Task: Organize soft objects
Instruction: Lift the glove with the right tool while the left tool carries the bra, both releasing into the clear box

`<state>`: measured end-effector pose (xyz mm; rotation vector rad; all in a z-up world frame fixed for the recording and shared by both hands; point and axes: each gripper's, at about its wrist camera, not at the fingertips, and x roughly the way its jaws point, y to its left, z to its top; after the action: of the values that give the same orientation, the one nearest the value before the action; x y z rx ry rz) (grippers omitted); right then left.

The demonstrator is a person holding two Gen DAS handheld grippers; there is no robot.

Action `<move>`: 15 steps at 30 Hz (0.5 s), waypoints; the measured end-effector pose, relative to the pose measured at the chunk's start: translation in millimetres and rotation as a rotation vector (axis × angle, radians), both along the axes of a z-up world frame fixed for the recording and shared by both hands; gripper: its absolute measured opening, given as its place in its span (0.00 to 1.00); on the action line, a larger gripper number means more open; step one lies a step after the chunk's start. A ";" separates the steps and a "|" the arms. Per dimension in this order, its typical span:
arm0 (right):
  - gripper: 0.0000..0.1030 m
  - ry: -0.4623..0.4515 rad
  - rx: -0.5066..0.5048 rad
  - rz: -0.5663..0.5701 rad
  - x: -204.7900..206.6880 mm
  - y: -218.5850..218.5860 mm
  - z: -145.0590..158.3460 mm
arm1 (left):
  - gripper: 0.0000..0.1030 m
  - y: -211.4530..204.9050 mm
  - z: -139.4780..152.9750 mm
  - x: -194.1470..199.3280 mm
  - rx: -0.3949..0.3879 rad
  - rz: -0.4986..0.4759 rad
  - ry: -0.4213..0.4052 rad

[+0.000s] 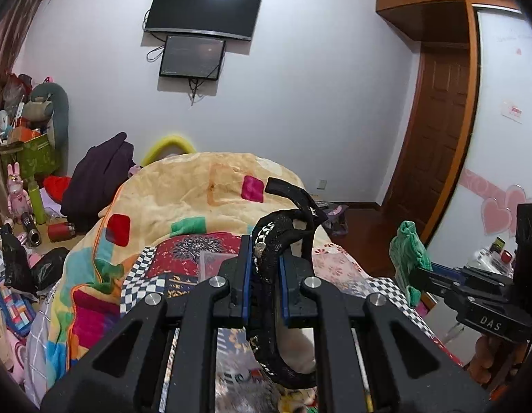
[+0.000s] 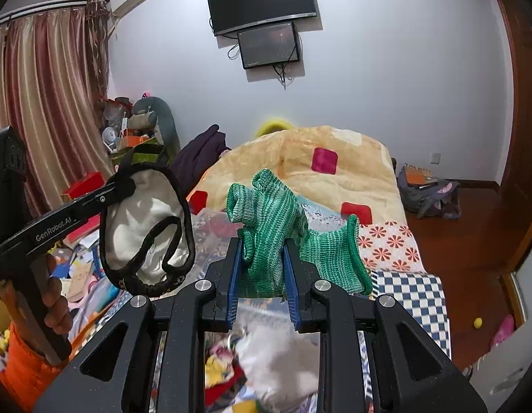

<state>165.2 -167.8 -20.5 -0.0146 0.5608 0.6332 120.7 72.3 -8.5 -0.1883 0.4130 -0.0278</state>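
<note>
two soft things in the air, and plenty of ways to lose them

we have both hands full. our left gripper (image 1: 264, 261) has its fingers closed narrow on a black-trimmed eye mask (image 1: 283, 237); from the right wrist view the same mask (image 2: 145, 227) hangs from the fingertips, pale lining out, with its black strap looping loose below. our right gripper (image 2: 262, 268) is pinched on a green knit glove (image 2: 272, 227), gripped near the middle, so the fingers flop upward and the cuff sags off to the right. both items are held up over the bed, above a clear plastic box (image 2: 259, 309) that sits just under the grippers; we think it already holds other soft things, but that part is blurred.

what could go wrong, as we judge it:

- the mask is caught by its edge only. a quick swing could let it slide out and drop onto the patchwork sheet (image 2: 403, 285) or the cluttered floor.
- the dangling strap could snag on a gripper finger or the box rim when we let go, dragging the mask back out.
- the glove's cuff hangs wide of the fingers, so it may drape over the box wall instead of falling in.
- the two grippers are near each other; crossing paths could tangle strap and glove.
- the heaped yellow blanket (image 1: 204, 186) lies close behind, and a low pass could brush it.
</note>
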 end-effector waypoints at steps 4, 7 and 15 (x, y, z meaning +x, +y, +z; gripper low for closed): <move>0.20 0.015 -0.023 0.003 15.2 10.4 -7.8 | 0.12 8.9 -10.8 21.4 -0.006 0.018 0.024; 0.20 0.044 -0.044 0.010 28.8 17.5 -18.6 | 0.12 15.6 -23.7 39.0 -0.038 0.018 0.053; 0.20 0.150 -0.136 0.037 57.8 36.1 -59.6 | 0.12 13.9 -65.3 77.5 -0.023 0.005 0.167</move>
<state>223.1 -131.7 -80.0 -0.1063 0.7496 0.6345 198.2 86.2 -73.8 -0.2154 0.5793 -0.0122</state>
